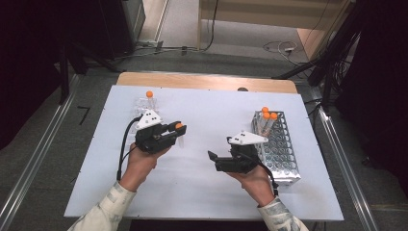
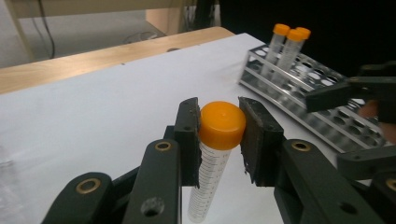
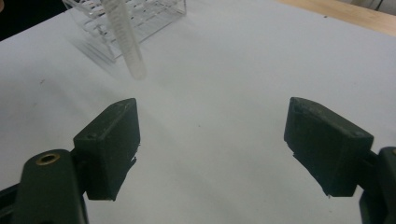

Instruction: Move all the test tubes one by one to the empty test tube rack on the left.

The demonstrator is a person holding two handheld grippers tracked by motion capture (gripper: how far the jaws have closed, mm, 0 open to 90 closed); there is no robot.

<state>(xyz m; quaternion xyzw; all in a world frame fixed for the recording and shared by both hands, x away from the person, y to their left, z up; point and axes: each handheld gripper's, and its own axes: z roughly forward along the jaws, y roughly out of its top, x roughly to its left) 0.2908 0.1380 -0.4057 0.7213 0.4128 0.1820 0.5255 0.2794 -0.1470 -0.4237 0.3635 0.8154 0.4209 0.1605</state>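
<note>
My left gripper (image 1: pixel 177 131) is shut on a clear graduated tube with an orange cap (image 2: pixel 222 125). The pads clamp it just under the cap, and its body (image 2: pixel 208 182) hangs down toward the white table. In the right gripper view the same tube (image 3: pixel 126 42) dangles in front of a clear plastic rack (image 3: pixel 140 18). My right gripper (image 3: pixel 212 140) stands wide open above bare white surface, nothing between its jaws. In the high view the right gripper (image 1: pixel 217 153) points left, beside a metal tube rack (image 1: pixel 284 154). Three orange-capped tubes (image 1: pixel 267 115) stand in that rack's far end.
A clear rack (image 1: pixel 144 106) with one orange-capped tube (image 1: pixel 149 94) sits at the back left, behind my left hand. The white sheet (image 1: pixel 202 197) covers a wooden table whose far edge (image 1: pixel 207 82) shows. Cables and stands lie on the floor beyond.
</note>
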